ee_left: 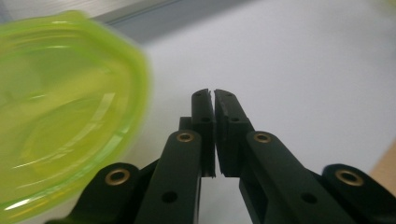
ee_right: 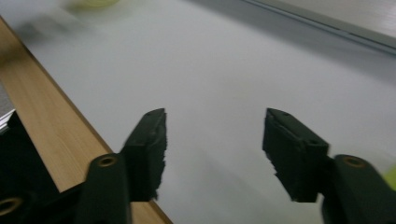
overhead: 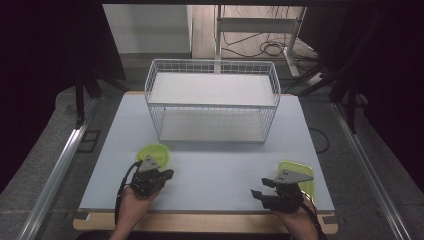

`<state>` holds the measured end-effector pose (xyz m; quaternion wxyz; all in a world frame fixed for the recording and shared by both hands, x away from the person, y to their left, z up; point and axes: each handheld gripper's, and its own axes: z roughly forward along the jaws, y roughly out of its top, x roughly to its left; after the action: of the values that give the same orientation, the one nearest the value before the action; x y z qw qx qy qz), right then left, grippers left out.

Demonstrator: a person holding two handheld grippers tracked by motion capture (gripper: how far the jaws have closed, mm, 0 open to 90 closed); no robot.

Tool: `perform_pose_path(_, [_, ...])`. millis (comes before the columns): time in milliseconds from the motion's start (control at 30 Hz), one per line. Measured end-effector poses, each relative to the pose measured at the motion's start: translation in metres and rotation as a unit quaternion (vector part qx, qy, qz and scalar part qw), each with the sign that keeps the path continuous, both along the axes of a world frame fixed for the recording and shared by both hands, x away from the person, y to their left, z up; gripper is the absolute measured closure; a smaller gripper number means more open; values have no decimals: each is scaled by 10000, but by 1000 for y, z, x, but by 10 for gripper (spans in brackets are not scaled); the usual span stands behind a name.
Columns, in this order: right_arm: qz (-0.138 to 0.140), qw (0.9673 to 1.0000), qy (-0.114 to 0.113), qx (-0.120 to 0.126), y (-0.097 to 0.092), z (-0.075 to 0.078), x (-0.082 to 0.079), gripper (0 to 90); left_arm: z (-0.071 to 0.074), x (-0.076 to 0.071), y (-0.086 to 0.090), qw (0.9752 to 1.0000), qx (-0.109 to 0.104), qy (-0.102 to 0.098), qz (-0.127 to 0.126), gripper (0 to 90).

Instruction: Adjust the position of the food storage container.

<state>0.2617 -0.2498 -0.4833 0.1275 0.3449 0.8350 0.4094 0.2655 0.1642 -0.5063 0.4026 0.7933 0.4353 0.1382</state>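
The left gripper [overhead: 167, 174], jaws closed on nothing, rests beside a green bowl [overhead: 156, 152]. The right gripper [overhead: 260, 189], jaws apart and empty, sits beside a green tray [overhead: 300, 172]. Each likely needs opening and squaring to its rim before gripping.

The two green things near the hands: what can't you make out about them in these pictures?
- Left green container, high view: near part hidden by the left gripper; in the left gripper view it is blurred and cut off by the frame's left edge.
- Right green piece, high view: partly covered by the right gripper, so its full shape is unclear.
- Whether either holds anything: cannot tell.
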Motion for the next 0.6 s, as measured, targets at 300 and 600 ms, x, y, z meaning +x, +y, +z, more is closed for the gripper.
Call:
perform_pose_path(300, [-228, 9995, -193, -105, -27, 17, 0, 793, -10, -10, -27, 9977, 42, -243, -634, 631])
perform_pose_path(600, [-710, 9970, -205, -223, -59, 23, 4, 893, -23, -17, -47, 9964, 273, -155, -793, 355])
